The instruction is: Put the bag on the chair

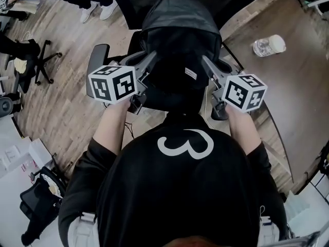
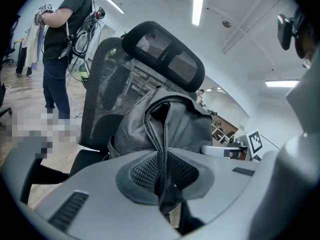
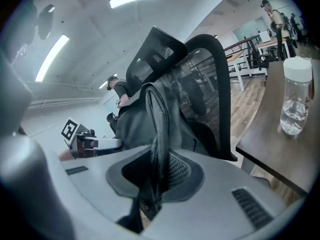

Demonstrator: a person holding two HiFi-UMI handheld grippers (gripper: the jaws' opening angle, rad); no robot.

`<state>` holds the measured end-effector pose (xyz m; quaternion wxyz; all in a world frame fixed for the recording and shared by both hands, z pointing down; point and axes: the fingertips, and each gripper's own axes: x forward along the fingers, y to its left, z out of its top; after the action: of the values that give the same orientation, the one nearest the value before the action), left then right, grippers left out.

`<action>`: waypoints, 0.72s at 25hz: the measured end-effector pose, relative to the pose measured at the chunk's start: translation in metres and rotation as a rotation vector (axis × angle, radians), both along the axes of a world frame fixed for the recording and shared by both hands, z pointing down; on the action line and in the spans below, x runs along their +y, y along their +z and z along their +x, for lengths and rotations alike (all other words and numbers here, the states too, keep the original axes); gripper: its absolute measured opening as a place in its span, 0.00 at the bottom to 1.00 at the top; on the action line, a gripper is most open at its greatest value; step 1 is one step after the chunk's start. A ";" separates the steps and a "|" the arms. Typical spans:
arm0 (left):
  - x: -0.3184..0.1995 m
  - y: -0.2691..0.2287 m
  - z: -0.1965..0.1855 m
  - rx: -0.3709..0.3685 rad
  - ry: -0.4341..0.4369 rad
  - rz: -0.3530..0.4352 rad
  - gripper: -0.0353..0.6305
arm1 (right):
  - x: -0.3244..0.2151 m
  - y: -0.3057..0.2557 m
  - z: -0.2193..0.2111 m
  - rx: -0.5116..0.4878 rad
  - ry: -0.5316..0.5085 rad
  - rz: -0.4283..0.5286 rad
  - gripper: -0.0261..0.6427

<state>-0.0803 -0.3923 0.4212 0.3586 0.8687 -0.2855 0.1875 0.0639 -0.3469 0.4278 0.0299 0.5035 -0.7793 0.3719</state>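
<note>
Both grips are on. Your left hand-held gripper point(image 2: 162, 178) has its jaws nearly together, pads pinching a dark strap point(image 2: 161, 146) that runs up to the bag point(image 2: 172, 121). Your right hand-held gripper point(image 3: 152, 179) does the same on a zipped fold point(image 3: 158, 129) at the bag's other side. One grip on each side keeps the bag upright and its weight evenly shared, so it should not swing or tip while carried.

Position: the bag hangs between the two grippers, directly in front of the chair point(image 2: 100, 101). Its top is close to the mesh back and below the headrest point(image 2: 165, 54). In the head view it sits between the armrests point(image 1: 98, 53). No view shows whether its base rests on the seat.

Judgement: the task is near its end. What remains is lowering until the straps go slack, then opening both jaws.

Side note: a water bottle point(image 1: 268, 46) stands on the counter point(image 1: 293, 102) to your right, well apart from the chair.
</note>
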 end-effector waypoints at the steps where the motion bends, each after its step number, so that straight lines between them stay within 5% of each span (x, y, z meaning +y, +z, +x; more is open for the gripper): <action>1: -0.002 0.003 0.001 -0.003 0.007 -0.002 0.14 | -0.001 0.004 0.001 0.004 0.008 -0.005 0.13; 18: -0.029 0.061 0.006 -0.073 0.074 0.007 0.14 | -0.018 0.066 0.003 0.037 0.096 -0.091 0.13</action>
<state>-0.0743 -0.4213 0.4822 0.3375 0.8726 -0.2666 0.2314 0.0673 -0.3645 0.4938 0.0492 0.5451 -0.7359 0.3986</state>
